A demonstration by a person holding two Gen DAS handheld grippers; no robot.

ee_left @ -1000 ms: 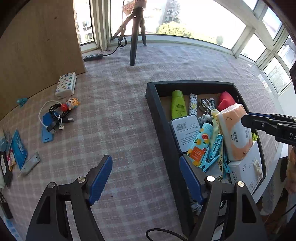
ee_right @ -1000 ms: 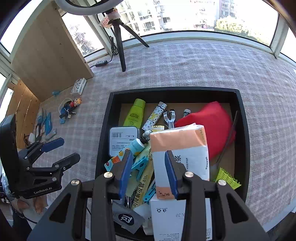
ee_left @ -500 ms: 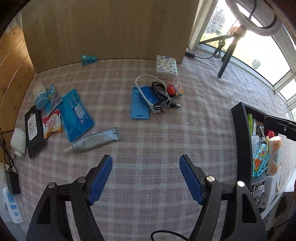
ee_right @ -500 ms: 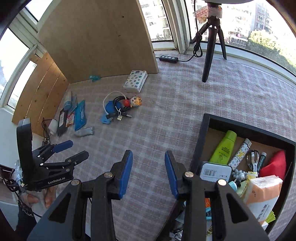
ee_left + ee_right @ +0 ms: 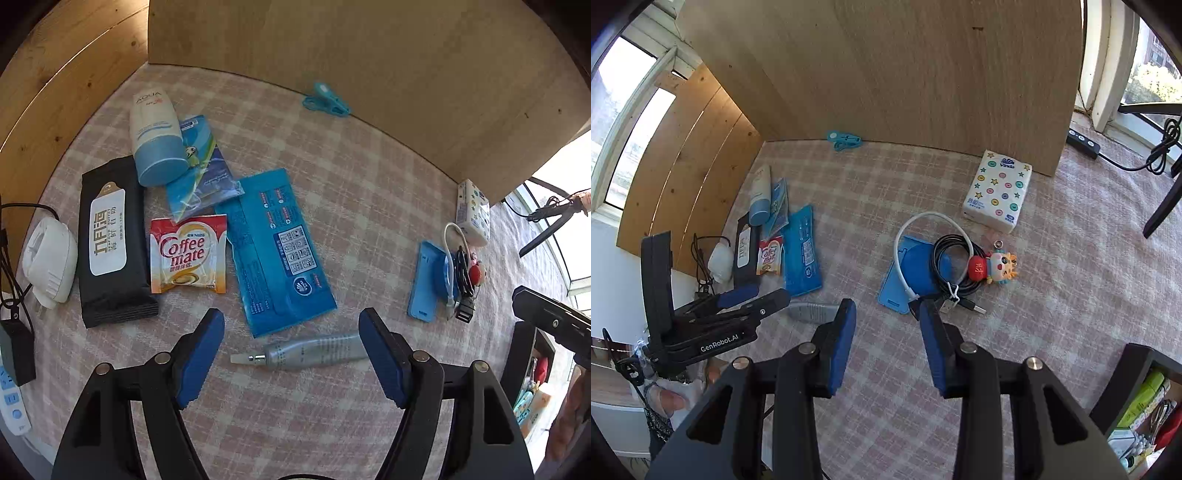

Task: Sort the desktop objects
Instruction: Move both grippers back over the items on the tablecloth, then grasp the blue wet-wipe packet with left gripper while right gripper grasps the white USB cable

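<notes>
We look down on the checked woven cloth (image 5: 369, 155). Taking the glossy blue wipes pack (image 5: 275, 251) as landmark: a matte black pack (image 5: 110, 240) lies well to its left, a crinkly Coffee-mate sachet (image 5: 188, 254) just beside it, a slim silver tube (image 5: 306, 355) just below. Our left gripper (image 5: 291, 354) gapes empty over that tube; our right gripper (image 5: 886, 343) stands half-spread, holding nothing.

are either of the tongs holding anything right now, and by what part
Nothing is held. The left tongs stand open above the silver tube; the right tongs are open and empty.
</notes>
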